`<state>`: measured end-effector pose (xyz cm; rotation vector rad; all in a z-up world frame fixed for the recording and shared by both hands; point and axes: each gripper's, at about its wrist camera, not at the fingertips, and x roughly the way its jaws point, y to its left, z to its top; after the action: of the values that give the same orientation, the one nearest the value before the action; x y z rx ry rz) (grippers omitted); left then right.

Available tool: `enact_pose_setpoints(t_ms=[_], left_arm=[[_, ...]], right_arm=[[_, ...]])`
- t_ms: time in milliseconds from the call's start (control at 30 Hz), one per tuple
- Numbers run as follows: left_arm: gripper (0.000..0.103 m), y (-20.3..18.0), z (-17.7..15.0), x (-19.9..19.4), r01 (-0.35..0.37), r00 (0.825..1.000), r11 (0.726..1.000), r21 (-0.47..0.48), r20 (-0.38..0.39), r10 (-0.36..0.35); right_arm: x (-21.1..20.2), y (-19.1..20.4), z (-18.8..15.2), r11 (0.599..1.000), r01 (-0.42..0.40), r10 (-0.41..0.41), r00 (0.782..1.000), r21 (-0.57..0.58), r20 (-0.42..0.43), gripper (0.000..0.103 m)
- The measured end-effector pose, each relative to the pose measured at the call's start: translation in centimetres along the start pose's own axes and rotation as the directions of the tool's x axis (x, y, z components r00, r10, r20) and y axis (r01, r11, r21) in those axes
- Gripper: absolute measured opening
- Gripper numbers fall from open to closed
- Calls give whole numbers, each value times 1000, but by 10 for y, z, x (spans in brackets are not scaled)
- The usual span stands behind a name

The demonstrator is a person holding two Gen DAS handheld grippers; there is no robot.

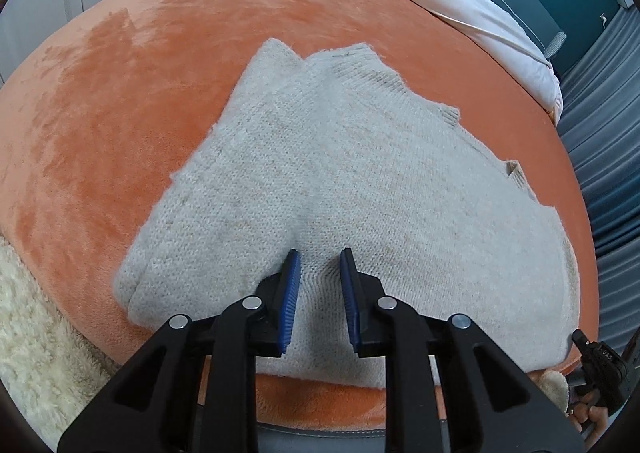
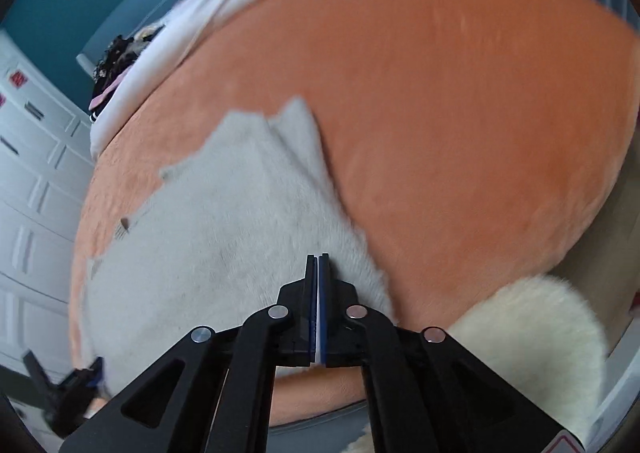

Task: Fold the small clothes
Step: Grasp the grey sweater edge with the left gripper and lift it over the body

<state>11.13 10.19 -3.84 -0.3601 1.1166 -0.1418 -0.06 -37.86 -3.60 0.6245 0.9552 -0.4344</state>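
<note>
Pinching the sweater [image 1: 320,173] near the bed's [image 1: 120,113] front edge: left gripper [image 1: 320,265] bunching knit, right gripper [image 2: 319,265] clamped, seemingly on the hem. Next: lift together, fold away.

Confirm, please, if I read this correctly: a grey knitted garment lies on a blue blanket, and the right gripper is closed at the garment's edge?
One detail is wrong: the blanket is orange, not blue, as the left wrist view shows clearly. The rest stands: the grey knitted garment lies on it, and the right gripper is closed at the garment's edge.
</note>
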Motion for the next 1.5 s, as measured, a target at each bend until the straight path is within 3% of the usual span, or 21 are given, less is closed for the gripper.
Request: enact_pose_setpoints(t_ms=[67, 200, 233, 267, 367, 467, 533, 567, 633, 733, 767, 833, 967, 1033, 1067, 1100, 1133, 1200, 1267, 1400, 1500], left_arm=[[20, -1, -1, 0, -4, 1000, 1000, 6, 2, 4], [20, -1, 0, -4, -2, 1000, 1000, -1, -4, 2], [20, 0, -1, -10, 5, 1000, 1000, -19, -2, -5], [22, 2, -2, -17, 11, 1000, 999, -34, 8, -11], [32, 11, -7, -34, 8, 1000, 998, -60, 25, -7], [37, 32, -14, -48, 9, 1000, 992, -128, 27, -5], [51, 55, -18, -54, 25, 999, 976, -215, 30, -19], [65, 64, -19, -56, 27, 999, 966, -256, 33, -20], [71, 84, -22, -52, 38, 999, 940, -339, 37, -27], [73, 89, -18, -44, 72, 997, 936, -343, 34, -64], [81, 87, -16, -40, 75, 997, 937, -342, 34, -67], [88, 80, -11, -28, 87, 996, 937, -339, 26, -83], [96, 77, -5, -11, 76, 997, 923, -377, 27, -71], [92, 75, -2, -10, 76, 997, 919, -387, 28, -70], [77, 75, 0, -11, 78, 997, 919, -386, 31, -71], [42, 74, 2, -12, 93, 996, 920, -380, 34, -87], [33, 73, 6, -11, 125, 992, 918, -377, 20, -127], [25, 72, 11, -17, 144, 989, 907, -396, 25, -146], [22, 52, 21, -38, 190, 982, 921, -341, 75, -175], [18, -31, 43, -91, 278, 952, 955, -105, 166, -258], [18, -113, 45, -125, 336, 915, 936, 108, 196, -352]], right_arm=[[23, -9, -4, 999, 32, -33, 995, -14, -94, 0], [-1, -6, 2, 999, 6, -3, 998, 54, -59, 0], [-10, -1, 1, 999, -14, 16, 999, 51, -41, 6], [-21, 10, -2, 999, -39, 40, 999, 27, -31, 15], [-30, 56, -16, 990, -107, 103, 993, -87, -49, 15], [-20, 112, -36, 964, -197, 177, 976, -177, -125, 15], [-9, 145, -50, 944, -245, 209, 962, -221, -175, 15], [-4, 165, -57, 931, -267, 221, 955, -248, -199, 15], [4, 204, -68, 902, -305, 239, 942, -305, -235, 15], [17, 245, -79, 870, -318, 233, 939, -377, -255, 15], [27, 256, -83, 865, -306, 209, 940, -397, -269, 15], [54, 265, -92, 871, -265, 137, 939, -414, -314, 15], [67, 264, -99, 861, -242, 114, 949, -447, -295, 11], [67, 265, -99, 860, -244, 113, 948, -448, -299, 11], [67, 262, -98, 858, -247, 114, 947, -451, -301, 11], [66, 258, -96, 855, -250, 116, 946, -454, -302, 11], [66, 257, -96, 855, -254, 123, 946, -452, -301, 11], [69, 253, -93, 858, -270, 143, 943, -438, -300, 11], [68, 246, -92, 864, -296, 179, 937, -408, -301, 11], [50, 218, -80, 881, -394, 313, 900, -263, -302, 11], [24, 183, -69, 880, -433, 381, 889, -193, -254, 14]])
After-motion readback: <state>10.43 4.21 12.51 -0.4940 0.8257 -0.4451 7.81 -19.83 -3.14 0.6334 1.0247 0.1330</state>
